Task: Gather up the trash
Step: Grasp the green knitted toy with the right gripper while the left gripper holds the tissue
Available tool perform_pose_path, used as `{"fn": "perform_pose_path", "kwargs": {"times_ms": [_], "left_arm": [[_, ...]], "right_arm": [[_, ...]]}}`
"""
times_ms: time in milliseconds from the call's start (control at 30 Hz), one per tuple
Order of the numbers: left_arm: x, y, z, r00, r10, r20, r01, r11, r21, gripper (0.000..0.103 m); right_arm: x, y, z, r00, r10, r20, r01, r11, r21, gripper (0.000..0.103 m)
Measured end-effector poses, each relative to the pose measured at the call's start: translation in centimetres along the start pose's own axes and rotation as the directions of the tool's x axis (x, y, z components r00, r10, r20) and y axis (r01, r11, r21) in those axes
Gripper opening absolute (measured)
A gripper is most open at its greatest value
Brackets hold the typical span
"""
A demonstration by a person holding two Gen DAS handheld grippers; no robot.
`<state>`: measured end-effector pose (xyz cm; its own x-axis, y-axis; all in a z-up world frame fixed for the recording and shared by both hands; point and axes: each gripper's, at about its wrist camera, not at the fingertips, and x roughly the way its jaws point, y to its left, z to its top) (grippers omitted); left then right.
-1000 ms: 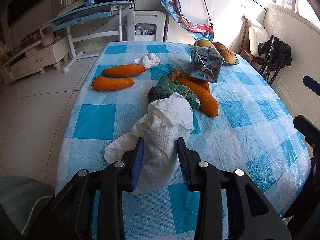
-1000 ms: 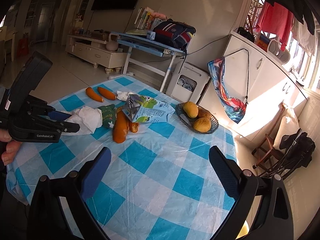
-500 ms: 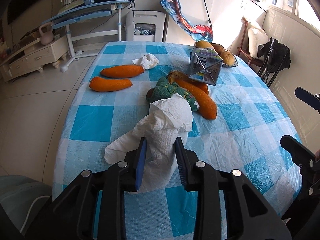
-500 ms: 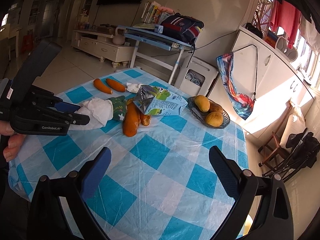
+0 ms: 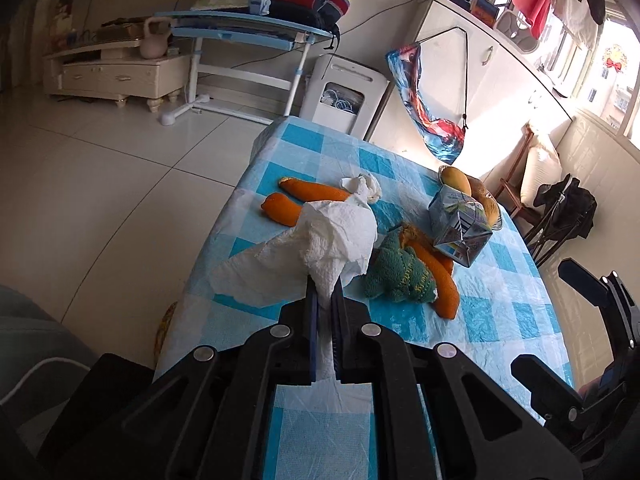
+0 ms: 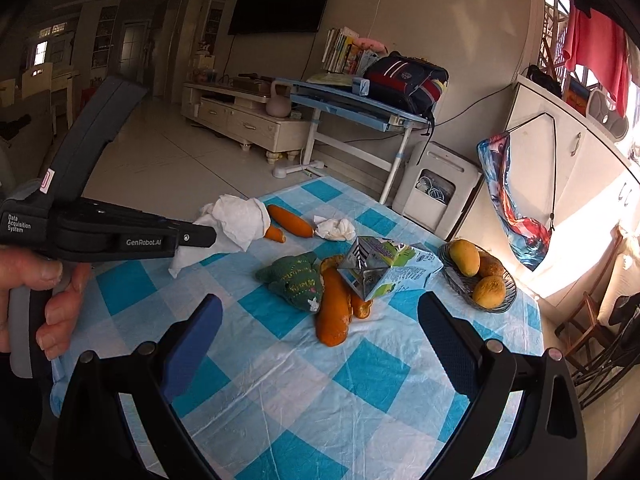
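A large white paper towel hangs lifted above the near left part of the blue-checked table, and my left gripper is shut on its lower end. From the right wrist view the same paper towel dangles from the left gripper, which a hand holds. A smaller crumpled tissue lies further back beside two orange peels. A crushed drink carton rests on a long orange peel next to a green cloth. My right gripper is open over the table with nothing between its fingers.
A wire basket of fruit stands at the table's far right. Beyond the table are a white appliance, a blue desk and a dark folding chair. The table's left edge drops to tiled floor.
My left gripper's jaws closed on the paper towel and raised it off the table while rolling. The right gripper moved sideways, still open.
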<state>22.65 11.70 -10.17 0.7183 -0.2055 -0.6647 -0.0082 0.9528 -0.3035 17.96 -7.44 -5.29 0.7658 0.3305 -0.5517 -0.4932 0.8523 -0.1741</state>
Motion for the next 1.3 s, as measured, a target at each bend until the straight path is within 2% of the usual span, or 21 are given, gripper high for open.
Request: {"fn": "perform_pose_path", "kwargs": {"times_ms": [67, 267, 400, 533, 567, 633, 667, 733, 833, 967, 1100, 1167, 1300], "left_arm": [[-0.5, 0.8, 0.4, 1.000, 0.015, 0.027, -0.014, 0.999, -0.035, 0.007], [-1.4, 2.6, 1.2, 0.997, 0.024, 0.071, -0.015, 0.992, -0.124, 0.007], [-1.4, 2.6, 1.4, 0.997, 0.013, 0.075, -0.004, 0.991, -0.130, 0.007], [-1.2, 2.3, 1.3, 0.997, 0.002, 0.072, 0.007, 0.993, -0.121, 0.007], [-1.2, 2.3, 1.3, 0.998, 0.000, 0.070, 0.009, 0.993, -0.119, 0.007], [-1.1, 2.2, 1.2, 0.998, -0.002, 0.067, 0.010, 0.993, -0.118, 0.007], [-1.1, 2.2, 1.1, 0.998, -0.002, 0.067, 0.010, 0.993, -0.119, 0.007], [-1.1, 2.2, 1.1, 0.998, -0.002, 0.063, 0.009, 0.993, -0.120, 0.007], [-0.9, 2.0, 0.9, 0.998, -0.001, 0.057, 0.007, 0.994, -0.113, 0.007], [-0.7, 1.2, 0.7, 0.999, -0.006, 0.051, 0.010, 0.997, -0.080, 0.007], [-0.4, -0.2, 0.0, 0.999, -0.017, 0.036, 0.018, 0.999, -0.029, 0.007], [-0.3, -1.3, -0.5, 0.999, -0.028, 0.023, 0.028, 1.000, 0.004, 0.007], [0.4, -3.6, -1.9, 0.999, -0.051, -0.016, 0.052, 0.994, 0.098, 0.007]], "right_arm": [[1.4, 0.3, 0.9, 0.999, 0.036, -0.012, -0.036, 0.999, 0.005, 0.083], [6.1, 0.9, 2.4, 0.993, 0.069, -0.096, -0.073, 0.997, -0.035, 0.072], [8.7, 1.4, 2.4, 0.982, 0.075, -0.173, -0.089, 0.993, -0.075, 0.070], [11.3, 1.7, 1.7, 0.965, 0.042, -0.257, -0.070, 0.992, -0.103, 0.069], [11.9, 1.7, 1.3, 0.959, 0.036, -0.280, -0.067, 0.992, -0.104, 0.065], [11.8, 1.1, 1.0, 0.963, 0.053, -0.264, -0.069, 0.996, -0.054, 0.063], [11.8, 1.1, 1.0, 0.962, 0.045, -0.269, -0.060, 0.997, -0.045, 0.057], [11.1, 1.2, 0.9, 0.964, 0.046, -0.263, -0.058, 0.998, -0.038, 0.051], [8.6, 1.2, 0.6, 0.969, 0.082, -0.231, -0.084, 0.996, -0.002, 0.040], [4.4, 0.4, -1.1, 0.972, 0.098, -0.213, -0.098, 0.995, 0.012, 0.039], [1.3, -2.1, -3.4, 0.964, 0.083, -0.253, -0.072, 0.996, 0.051, 0.038], [0.3, -4.1, -4.2, 0.959, 0.080, -0.273, -0.050, 0.992, 0.116, 0.038], [0.3, -7.1, -6.4, 0.943, 0.108, -0.315, -0.013, 0.958, 0.287, 0.038]]}}
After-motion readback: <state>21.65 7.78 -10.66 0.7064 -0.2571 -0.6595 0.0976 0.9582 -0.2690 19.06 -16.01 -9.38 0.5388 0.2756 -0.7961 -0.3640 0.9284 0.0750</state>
